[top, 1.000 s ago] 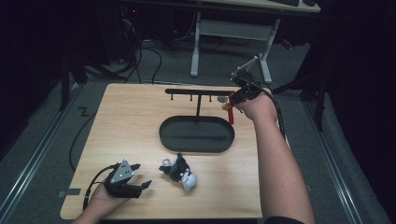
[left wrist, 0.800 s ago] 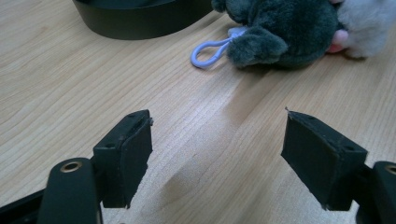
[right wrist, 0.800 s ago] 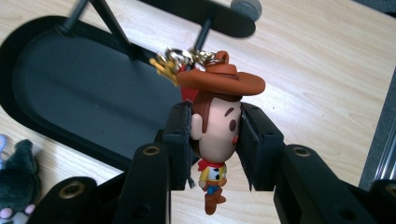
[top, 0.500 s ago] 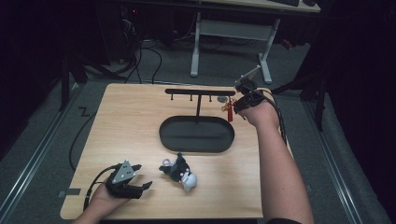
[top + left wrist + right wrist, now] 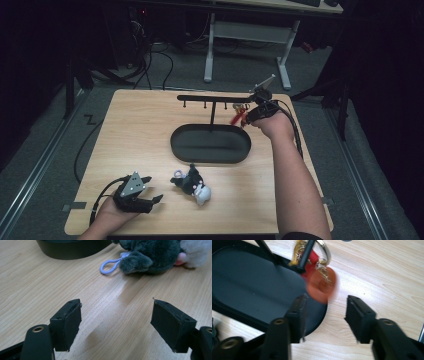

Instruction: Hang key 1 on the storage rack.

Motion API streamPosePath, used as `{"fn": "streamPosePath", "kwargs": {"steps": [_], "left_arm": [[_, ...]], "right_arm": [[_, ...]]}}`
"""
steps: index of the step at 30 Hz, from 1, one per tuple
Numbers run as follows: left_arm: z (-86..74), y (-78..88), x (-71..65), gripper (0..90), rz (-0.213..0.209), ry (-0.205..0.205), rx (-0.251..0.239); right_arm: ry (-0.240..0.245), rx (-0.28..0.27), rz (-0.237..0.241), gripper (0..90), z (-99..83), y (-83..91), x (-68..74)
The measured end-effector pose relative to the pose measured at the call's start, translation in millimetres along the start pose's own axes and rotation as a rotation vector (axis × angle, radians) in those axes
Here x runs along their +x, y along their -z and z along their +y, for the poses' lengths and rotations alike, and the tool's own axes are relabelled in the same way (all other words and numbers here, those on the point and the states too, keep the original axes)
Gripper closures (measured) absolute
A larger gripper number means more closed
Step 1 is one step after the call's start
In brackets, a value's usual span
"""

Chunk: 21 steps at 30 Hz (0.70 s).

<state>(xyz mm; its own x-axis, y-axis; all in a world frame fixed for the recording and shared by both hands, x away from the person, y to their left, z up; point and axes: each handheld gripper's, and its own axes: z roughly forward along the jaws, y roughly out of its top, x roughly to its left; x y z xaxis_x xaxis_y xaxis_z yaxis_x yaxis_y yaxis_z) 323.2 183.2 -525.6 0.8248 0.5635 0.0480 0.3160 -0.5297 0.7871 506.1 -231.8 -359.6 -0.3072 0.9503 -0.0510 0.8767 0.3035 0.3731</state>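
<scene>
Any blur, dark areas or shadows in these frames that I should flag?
Right gripper view: the red keychain is motion-blurred, table grain sharp. Left gripper view: sharp, soft shadow under the plush toy. High view: table evenly lit, surroundings nearly black.

Left hand-held gripper (image 5: 150, 201): black body, grey three-cornered plate on top with small dark holes, black cable looping off behind. Its jaws are thick black blocks with flat matte pads (image 5: 72, 323); a brass-ringed screw hole sits on the arm below one. Right hand-held gripper (image 5: 246, 116): black, grey plate, black cable along the forearm; brass-ringed holes too. Forearms bare, no sleeves visible.
</scene>
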Motion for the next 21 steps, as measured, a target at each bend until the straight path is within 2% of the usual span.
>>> {"fn": "streamPosePath", "kwargs": {"steps": [6, 12, 13, 14, 18, 19, 20, 21], "left_arm": [[0.1, -0.2, 0.2, 24.4, 0.001, 0.002, -0.006], [2.2, -1.2, -0.7, 25.0, 0.0, 0.004, -0.012], [2.2, -1.2, -0.7, 25.2, 0.0, 0.004, -0.012], [3.1, -1.4, -1.1, 25.4, -0.001, 0.005, -0.012], [4.5, -2.4, -3.3, 26.4, -0.006, 0.006, -0.009], [4.5, -2.4, -3.3, 26.7, -0.006, 0.006, -0.009], [5.2, -3.4, -4.2, 27.1, -0.009, 0.007, -0.01], [5.4, -3.7, -4.4, 27.4, -0.011, 0.008, -0.009]], "right_arm": [[-0.01, -0.005, 0.006, 44.9, -14.5, -3.5, 0.6], [-0.007, -0.023, 0.017, 42.8, -47.0, -5.8, 6.1], [-0.007, -0.023, 0.017, 42.8, -47.0, -5.8, 6.1], [0.012, -0.039, 0.022, 41.6, -63.1, -8.8, 10.6], [0.017, -0.081, 0.044, 40.3, -95.2, -15.4, 18.3], [0.017, -0.081, 0.044, 40.3, -95.2, -15.4, 18.3], [0.025, -0.114, 0.04, 39.8, -112.6, -19.8, 21.8], [0.026, -0.126, 0.042, 39.7, -119.4, -21.8, 22.9]]}}
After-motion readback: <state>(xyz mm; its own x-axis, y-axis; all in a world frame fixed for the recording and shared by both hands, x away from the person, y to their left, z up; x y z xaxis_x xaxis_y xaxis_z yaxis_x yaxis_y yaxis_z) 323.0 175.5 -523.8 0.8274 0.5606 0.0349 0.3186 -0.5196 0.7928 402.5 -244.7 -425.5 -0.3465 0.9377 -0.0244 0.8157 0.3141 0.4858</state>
